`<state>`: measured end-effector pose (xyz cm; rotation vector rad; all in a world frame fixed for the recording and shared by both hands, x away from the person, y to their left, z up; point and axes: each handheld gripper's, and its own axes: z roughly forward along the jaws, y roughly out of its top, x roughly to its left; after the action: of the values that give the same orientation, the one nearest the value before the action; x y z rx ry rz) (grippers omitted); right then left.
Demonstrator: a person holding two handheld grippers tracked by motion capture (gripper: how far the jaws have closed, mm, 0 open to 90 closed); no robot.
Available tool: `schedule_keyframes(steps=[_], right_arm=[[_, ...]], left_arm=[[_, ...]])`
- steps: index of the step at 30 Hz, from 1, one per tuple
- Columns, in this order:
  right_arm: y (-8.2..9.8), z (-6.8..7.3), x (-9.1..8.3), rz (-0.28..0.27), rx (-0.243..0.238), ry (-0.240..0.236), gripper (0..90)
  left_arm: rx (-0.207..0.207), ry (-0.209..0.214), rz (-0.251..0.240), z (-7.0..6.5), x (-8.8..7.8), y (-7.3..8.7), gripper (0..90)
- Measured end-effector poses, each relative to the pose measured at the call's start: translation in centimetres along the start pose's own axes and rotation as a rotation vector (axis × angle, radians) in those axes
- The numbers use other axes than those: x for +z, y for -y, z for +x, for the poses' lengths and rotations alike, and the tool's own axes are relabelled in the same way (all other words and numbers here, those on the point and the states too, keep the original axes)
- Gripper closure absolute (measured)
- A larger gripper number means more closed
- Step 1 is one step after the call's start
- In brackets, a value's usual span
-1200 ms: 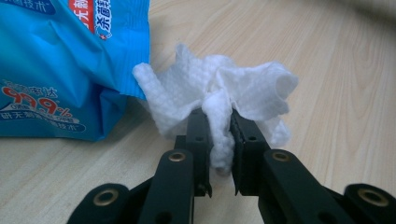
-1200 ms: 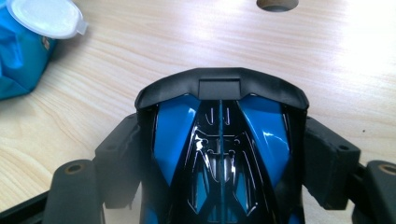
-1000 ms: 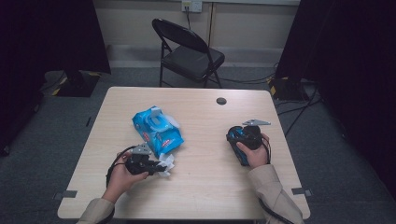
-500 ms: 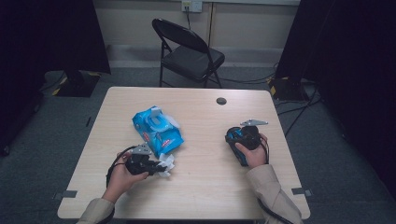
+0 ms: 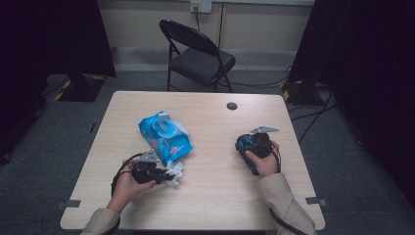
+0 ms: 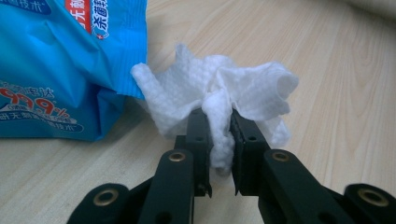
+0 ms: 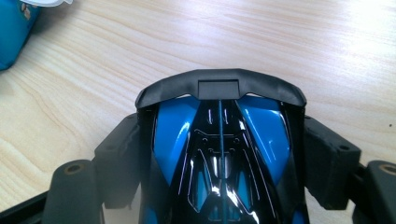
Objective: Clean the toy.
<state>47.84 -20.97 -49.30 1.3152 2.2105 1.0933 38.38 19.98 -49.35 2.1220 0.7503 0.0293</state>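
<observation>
White wet wipe (image 6: 219,100) sat crumpled on the table (image 5: 215,196), just beside the near corner of the blue wipes pack (image 5: 165,137) and touching it by the look of the left gripper view. Left gripper (image 6: 219,135) had it: fingers (image 6: 198,135) pinched nearly together on a bunched fold of the wipe, the rest puffing out past the tips. In the high view that gripper (image 5: 169,175) lay low at the front left of the table, held in the person's left hand (image 5: 128,183), cable looping behind it.

Pack lay flat left of centre, its white flap lid (image 5: 171,125) turned up, probably open, too small to be sure.

Right gripper (image 5: 247,147) was well apart on the right side, in the right hand (image 5: 264,161). Its fingers (image 7: 123,154) stood wide, closed on the sides of a shiny blue and black toy car (image 7: 219,158), rear spoiler (image 7: 219,88) toward the far end. Car rested over bare wood.

Small dark round cap (image 5: 232,105) sat near the table's far edge. Black folding chair (image 5: 198,54) stood behind the table.
</observation>
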Motion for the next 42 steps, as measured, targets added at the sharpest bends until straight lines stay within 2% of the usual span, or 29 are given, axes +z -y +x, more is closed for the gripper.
schedule_keyframes(steps=[9,15,18,30,34,42], right_arm=[[0.0,0.4,0.2,0.015,-0.027,0.004,24.8],[-0.2,0.5,0.2,0.010,-0.028,0.000,23.0],[-0.4,0.5,-0.1,-0.033,-0.030,-0.001,25.2],[-0.8,0.4,-0.7,-0.037,-0.021,-0.030,24.6],[-0.8,0.7,-1.0,-0.039,-0.020,-0.053,23.2],[-1.0,0.9,-2.2,-0.051,-0.028,-0.068,22.6]], left_arm=[[0.000,0.000,0.000,0.0,0.0,0.0,79.2],[-0.003,-0.001,-0.002,0.0,-0.1,0.0,79.1],[-0.001,0.000,0.000,0.0,-0.1,0.0,79.1],[0.001,-0.010,-0.005,0.0,-0.1,-0.1,77.9],[-0.002,-0.012,-0.006,0.1,-0.1,-0.1,77.1],[0.002,-0.023,-0.020,-0.1,-0.2,-0.3,66.3]])
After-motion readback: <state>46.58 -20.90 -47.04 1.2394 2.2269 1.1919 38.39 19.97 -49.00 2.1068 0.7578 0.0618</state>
